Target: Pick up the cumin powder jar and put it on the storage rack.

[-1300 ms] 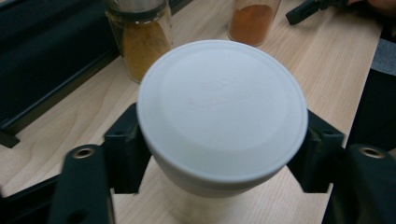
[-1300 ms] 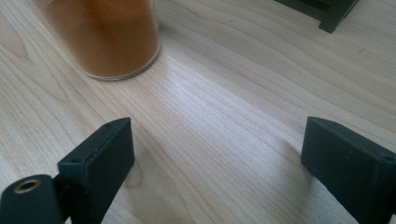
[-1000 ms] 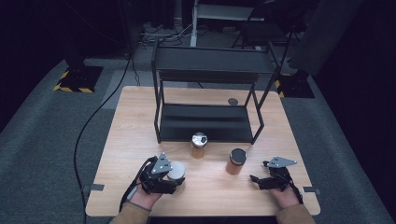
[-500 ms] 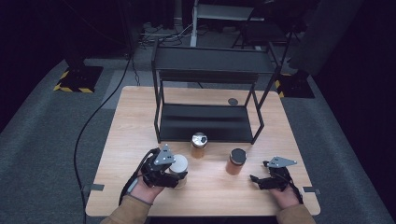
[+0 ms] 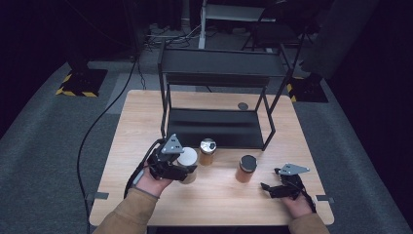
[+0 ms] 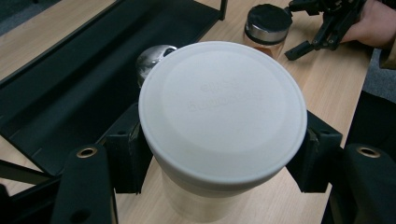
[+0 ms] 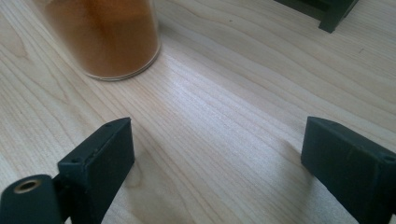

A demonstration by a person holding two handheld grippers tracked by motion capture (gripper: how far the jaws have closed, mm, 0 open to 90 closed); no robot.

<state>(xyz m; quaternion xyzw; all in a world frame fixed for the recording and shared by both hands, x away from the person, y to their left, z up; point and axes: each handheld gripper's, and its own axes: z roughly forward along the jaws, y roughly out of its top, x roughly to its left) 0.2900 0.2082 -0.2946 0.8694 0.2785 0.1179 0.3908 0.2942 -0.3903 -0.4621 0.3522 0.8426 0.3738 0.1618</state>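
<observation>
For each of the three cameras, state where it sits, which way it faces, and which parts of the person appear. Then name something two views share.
High view: above the near table edge, facing forward and down; forearms, left gripper, right gripper.
Left gripper view: on that gripper, jaws clamping the white-lidded jar; the other hand beyond.
Right gripper view: low over the table, jaws open.
Shared: the black-lidded jar.

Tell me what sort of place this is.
Probably a recording studio or lab: a lone wooden table on grey carpet, dark surroundings, hazard-striped stand bases and cables on the floor, and a bare black shelf rack set up with jars.
</observation>
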